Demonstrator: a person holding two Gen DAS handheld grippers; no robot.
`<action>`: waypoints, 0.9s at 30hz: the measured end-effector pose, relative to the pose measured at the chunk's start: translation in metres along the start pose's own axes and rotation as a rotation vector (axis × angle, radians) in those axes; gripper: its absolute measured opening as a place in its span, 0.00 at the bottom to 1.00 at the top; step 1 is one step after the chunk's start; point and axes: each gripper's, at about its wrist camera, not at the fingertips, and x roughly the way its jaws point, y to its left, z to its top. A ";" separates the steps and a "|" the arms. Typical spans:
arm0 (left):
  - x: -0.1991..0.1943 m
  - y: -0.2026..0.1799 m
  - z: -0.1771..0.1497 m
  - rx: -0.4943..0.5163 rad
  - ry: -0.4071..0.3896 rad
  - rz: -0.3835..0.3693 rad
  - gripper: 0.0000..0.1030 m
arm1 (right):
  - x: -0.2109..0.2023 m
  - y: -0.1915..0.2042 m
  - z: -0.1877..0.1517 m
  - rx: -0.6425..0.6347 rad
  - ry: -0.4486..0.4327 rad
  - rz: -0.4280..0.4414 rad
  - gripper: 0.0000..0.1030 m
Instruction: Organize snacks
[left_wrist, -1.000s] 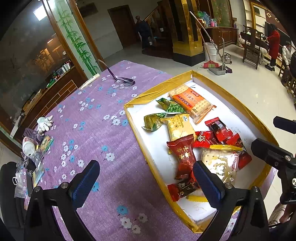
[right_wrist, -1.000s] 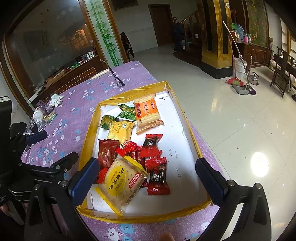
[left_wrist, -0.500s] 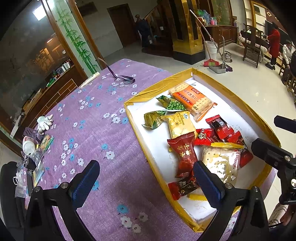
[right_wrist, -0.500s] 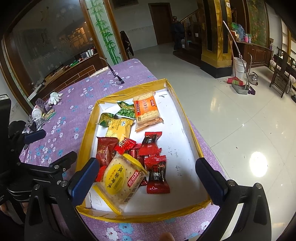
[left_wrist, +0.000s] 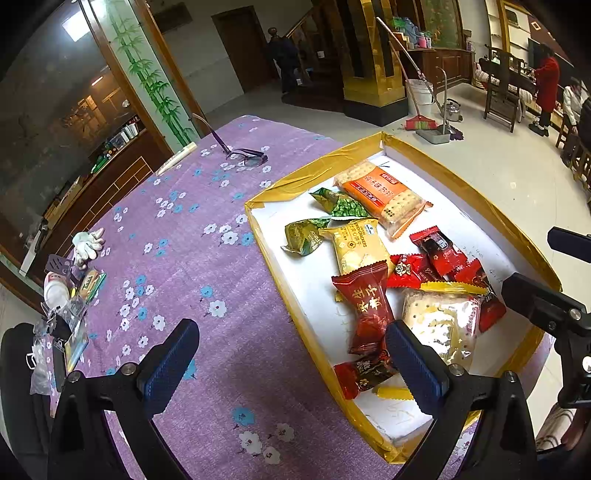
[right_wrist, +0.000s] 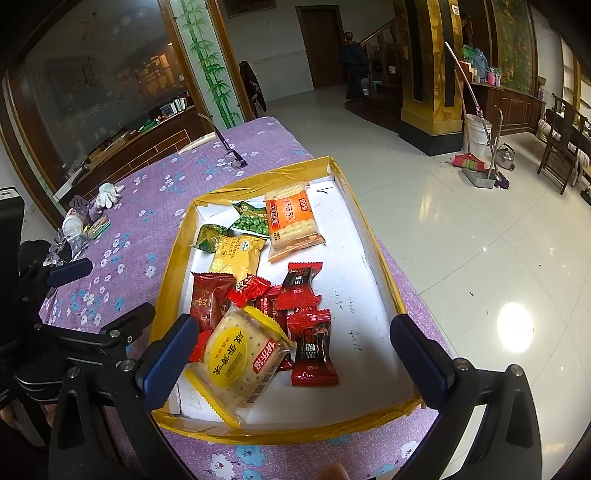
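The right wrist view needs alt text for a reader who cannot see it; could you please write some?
An open right gripper hovers over a yellow-rimmed tray of wrapped snacks on a purple floral tablecloth; a yellow cracker pack lies nearest.

I see the tray on the tablecloth at the table's right edge, with every snack inside it. The cracker pack lies at the far end, the pea packets just left of it, and the round biscuit pack nearest me. Glasses rest behind the tray, and a glove lies far left.
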 end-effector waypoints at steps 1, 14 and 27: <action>0.000 0.000 0.000 0.000 0.000 0.001 0.99 | 0.000 0.000 0.000 0.000 0.000 0.000 1.00; 0.003 -0.002 0.000 0.004 0.006 -0.004 0.99 | 0.000 -0.002 0.000 0.001 0.000 -0.002 1.00; 0.004 -0.003 0.000 0.007 0.009 -0.006 0.99 | 0.001 -0.002 0.000 0.000 0.000 -0.002 1.00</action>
